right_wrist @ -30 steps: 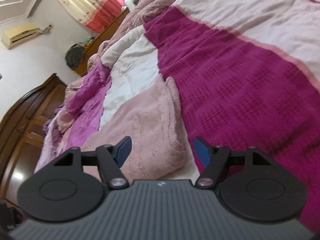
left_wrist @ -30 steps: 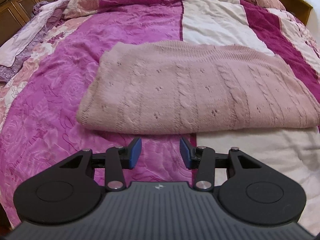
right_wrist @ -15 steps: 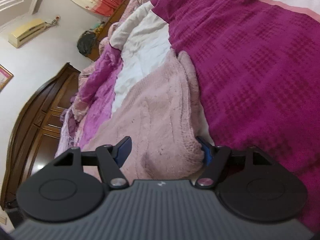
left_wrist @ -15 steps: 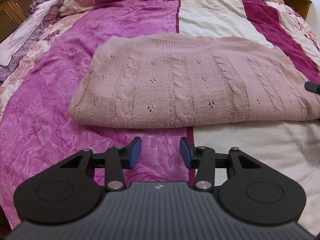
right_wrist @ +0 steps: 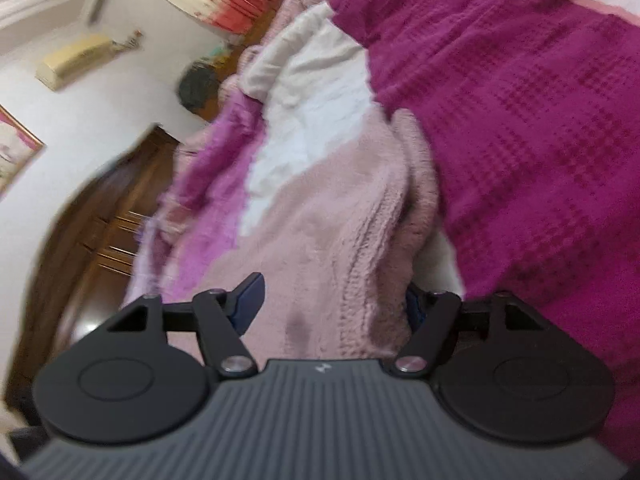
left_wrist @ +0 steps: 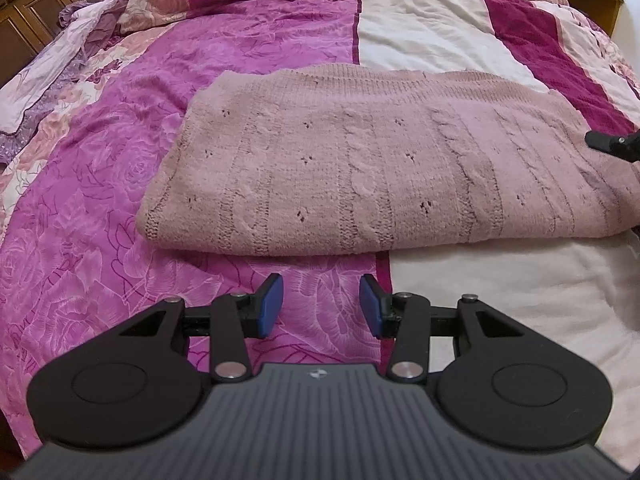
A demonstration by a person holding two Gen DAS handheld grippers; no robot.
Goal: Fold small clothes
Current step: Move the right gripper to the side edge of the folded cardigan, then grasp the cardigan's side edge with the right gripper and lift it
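A pink cable-knit sweater [left_wrist: 380,168] lies folded flat across the bed. My left gripper [left_wrist: 320,306] hovers open just short of its near fold, with only the bedspread between the blue pads. My right gripper [right_wrist: 334,298] is at the sweater's [right_wrist: 340,220] right end, and its jaws are closing with the thick knit edge between them. Its left pad [right_wrist: 250,300] rides above the knit, while its right pad is mostly hidden behind the rolled edge. One black finger of the right gripper [left_wrist: 612,144] shows at the right edge of the left wrist view.
The bedspread [left_wrist: 120,240] is a patchwork of pink floral, cream [left_wrist: 520,288] and dark magenta [right_wrist: 540,140] panels. Rumpled bedding [left_wrist: 60,60] is piled at the far left. A dark wooden wardrobe [right_wrist: 100,232] stands beside the bed.
My right gripper has slid forward and down onto the sweater's end, its jaws narrowing around the edge. Its finger has come into the left wrist view. The left gripper has stayed put.
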